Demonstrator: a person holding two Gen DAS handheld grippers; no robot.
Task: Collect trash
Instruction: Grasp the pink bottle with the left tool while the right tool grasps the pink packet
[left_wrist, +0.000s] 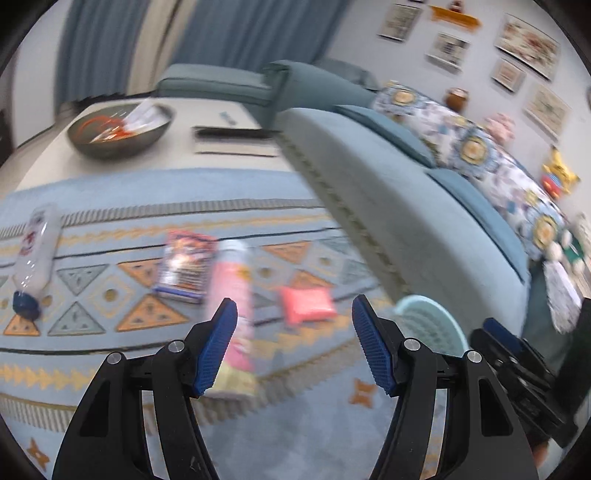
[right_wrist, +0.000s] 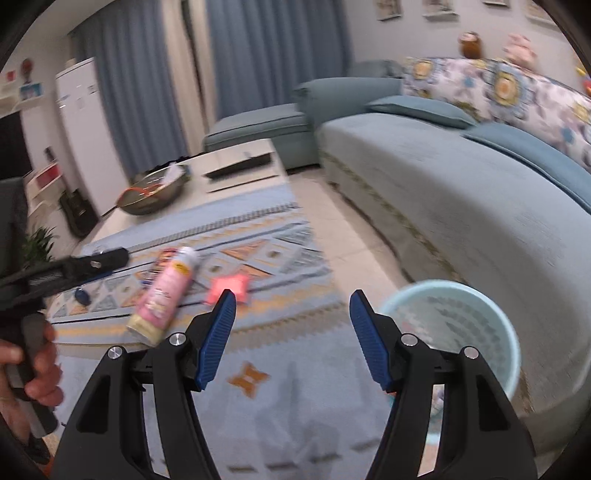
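Trash lies on a patterned blue rug (left_wrist: 258, 435): a pink tube can (left_wrist: 232, 306), a pink-red packet (left_wrist: 306, 304), a shiny snack wrapper (left_wrist: 186, 267) and a clear plastic bottle with a blue cap (left_wrist: 35, 254). My left gripper (left_wrist: 293, 347) is open and empty above the rug, its left finger in front of the pink can. A pale blue mesh bin (right_wrist: 454, 328) stands at the rug's right by the sofa. My right gripper (right_wrist: 291, 339) is open and empty, left of the bin. The pink can (right_wrist: 166, 291) and packet (right_wrist: 229, 288) lie ahead of it.
A long grey-blue sofa (right_wrist: 461, 192) runs along the right. A low table (left_wrist: 155, 162) at the back holds a dark bowl (left_wrist: 120, 129) and a flat book. The right gripper also shows at the left wrist view's right edge (left_wrist: 517, 369). The images are motion-blurred.
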